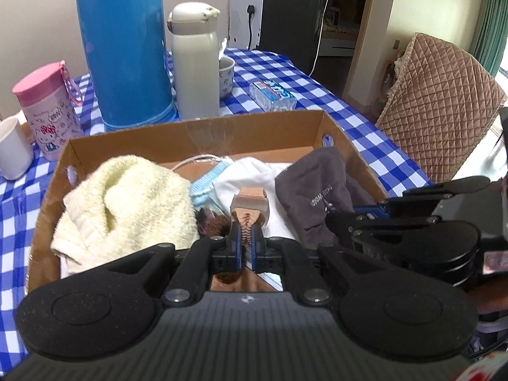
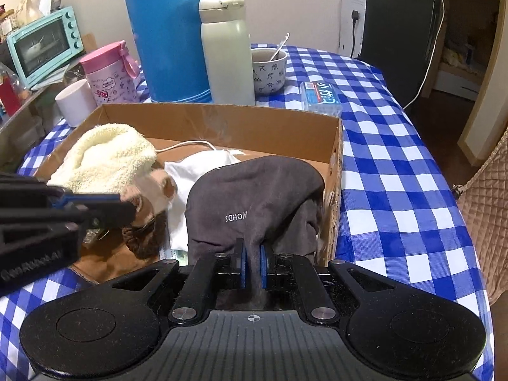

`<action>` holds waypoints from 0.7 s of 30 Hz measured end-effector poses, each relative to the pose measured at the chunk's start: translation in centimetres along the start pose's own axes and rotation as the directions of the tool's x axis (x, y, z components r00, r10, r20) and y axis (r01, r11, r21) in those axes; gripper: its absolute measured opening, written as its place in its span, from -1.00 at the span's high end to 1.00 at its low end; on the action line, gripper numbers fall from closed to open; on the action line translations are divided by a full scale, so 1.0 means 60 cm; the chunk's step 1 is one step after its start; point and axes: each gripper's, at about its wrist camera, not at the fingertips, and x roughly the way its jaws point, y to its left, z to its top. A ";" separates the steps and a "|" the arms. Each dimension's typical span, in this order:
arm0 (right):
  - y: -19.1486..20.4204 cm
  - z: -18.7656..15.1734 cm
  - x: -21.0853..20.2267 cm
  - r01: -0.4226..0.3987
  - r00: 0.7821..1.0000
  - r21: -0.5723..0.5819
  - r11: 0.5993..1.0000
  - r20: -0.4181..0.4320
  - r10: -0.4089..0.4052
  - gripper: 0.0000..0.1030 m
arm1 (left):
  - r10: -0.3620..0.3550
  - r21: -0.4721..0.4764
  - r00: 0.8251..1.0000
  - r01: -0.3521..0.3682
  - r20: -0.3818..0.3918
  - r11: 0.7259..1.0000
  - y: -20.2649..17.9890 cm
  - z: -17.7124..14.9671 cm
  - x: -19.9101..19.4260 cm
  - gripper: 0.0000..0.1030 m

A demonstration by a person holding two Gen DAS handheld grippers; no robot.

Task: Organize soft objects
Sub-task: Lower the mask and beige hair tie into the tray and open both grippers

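A cardboard box sits on the checked table. In it lie a cream towel, a blue face mask, a white cloth and a grey cloth. My left gripper is shut on a brown and beige plush toy over the box. My right gripper is shut on the grey cloth at the box's near right side; it also shows at the right in the left wrist view.
Behind the box stand a tall blue thermos, a cream flask, a pink bottle, a white cup, a bowl with spoon and a tissue pack. A quilted chair stands right.
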 end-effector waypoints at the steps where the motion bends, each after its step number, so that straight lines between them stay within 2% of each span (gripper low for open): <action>1: -0.002 0.001 -0.001 -0.003 1.000 0.005 1.000 0.001 0.003 0.86 | -0.003 -0.002 1.000 0.003 -0.004 1.000 -0.001 -0.001 0.002 0.90; 4: -0.007 0.001 -0.005 -0.020 1.000 0.024 1.000 0.004 0.020 0.84 | -0.017 -0.004 1.000 0.017 -0.018 1.000 -0.003 -0.003 0.007 0.89; 6: -0.007 0.002 -0.007 -0.032 0.999 0.031 0.999 -0.002 0.032 0.68 | -0.031 -0.010 0.999 0.031 -0.031 0.999 -0.002 -0.005 0.009 0.72; 8: -0.007 0.000 -0.013 -0.033 0.999 0.033 0.999 0.001 0.033 0.18 | -0.034 -0.018 0.999 0.034 -0.032 0.999 -0.001 -0.007 0.006 0.72; 10: -0.007 -0.003 -0.023 -0.044 0.999 0.036 0.998 0.024 0.043 0.04 | -0.033 -0.016 0.999 0.033 -0.031 0.999 -0.001 -0.009 0.002 0.63; 12: -0.004 -0.006 -0.030 -0.051 0.998 0.034 0.998 0.026 0.051 0.01 | -0.030 -0.017 0.999 0.030 -0.034 0.999 0.001 -0.011 -0.001 0.48; 21: 0.006 -0.021 -0.057 -0.067 0.997 0.045 0.997 0.036 0.066 -0.10 | -0.014 -0.028 0.999 0.013 -0.043 1.000 0.013 -0.025 -0.025 0.41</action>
